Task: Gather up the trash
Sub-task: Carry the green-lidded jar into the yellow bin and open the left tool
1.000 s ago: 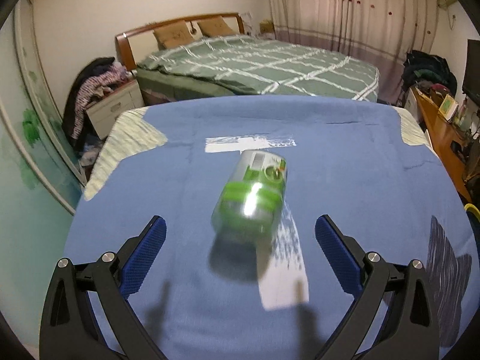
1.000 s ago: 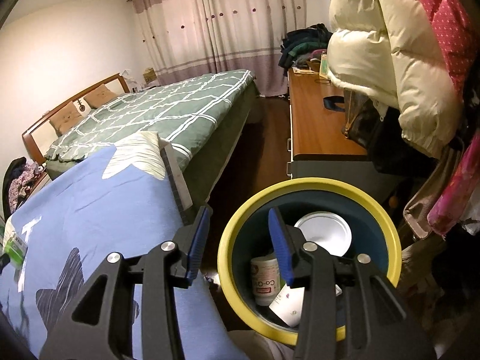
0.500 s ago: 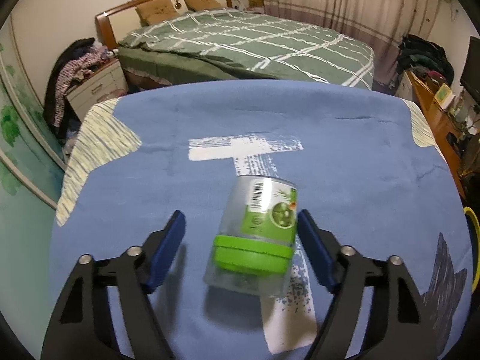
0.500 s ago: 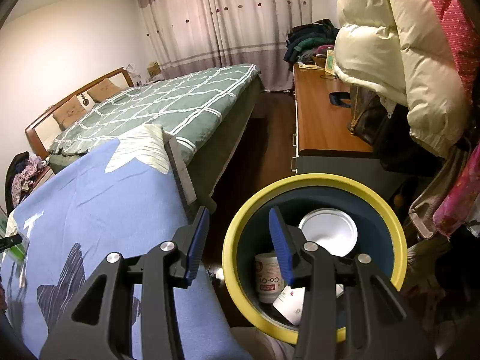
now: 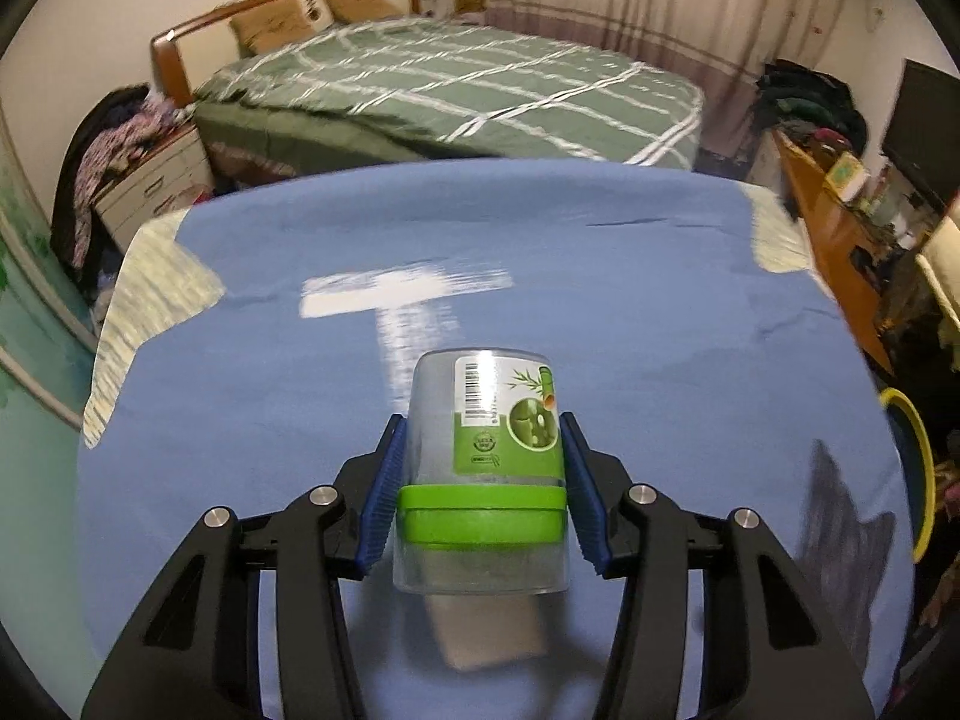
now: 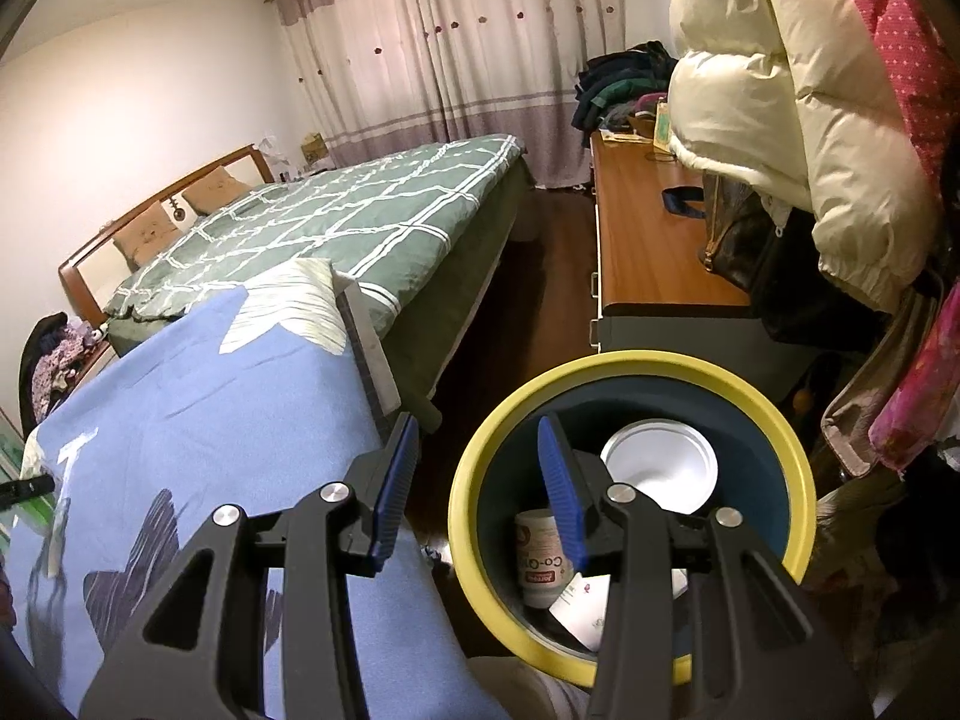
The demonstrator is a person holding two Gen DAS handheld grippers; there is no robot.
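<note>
A clear plastic container with a green label and green lid band [image 5: 483,468] lies on the blue cloth-covered table [image 5: 600,324]. My left gripper [image 5: 480,480] is shut on it, blue pads pressing both sides. My right gripper [image 6: 474,480] is open and empty, held over the near rim of a dark bin with a yellow rim [image 6: 798,456] beside the table. Inside the bin lie a white lid [image 6: 660,468], a white jar [image 6: 537,564] and a paper scrap [image 6: 585,606]. The bin's rim also shows in the left wrist view [image 5: 921,468].
A bed with a green checked cover [image 6: 336,222] stands beyond the table. A wooden dresser [image 6: 648,246] runs along the right, with coats [image 6: 780,90] hanging over it. A nightstand with clothes [image 5: 144,180] is at the far left. Dark floor lies between bed and dresser.
My left gripper moved forward around the container and closed on it. My right gripper stayed open, nearly still by the bin.
</note>
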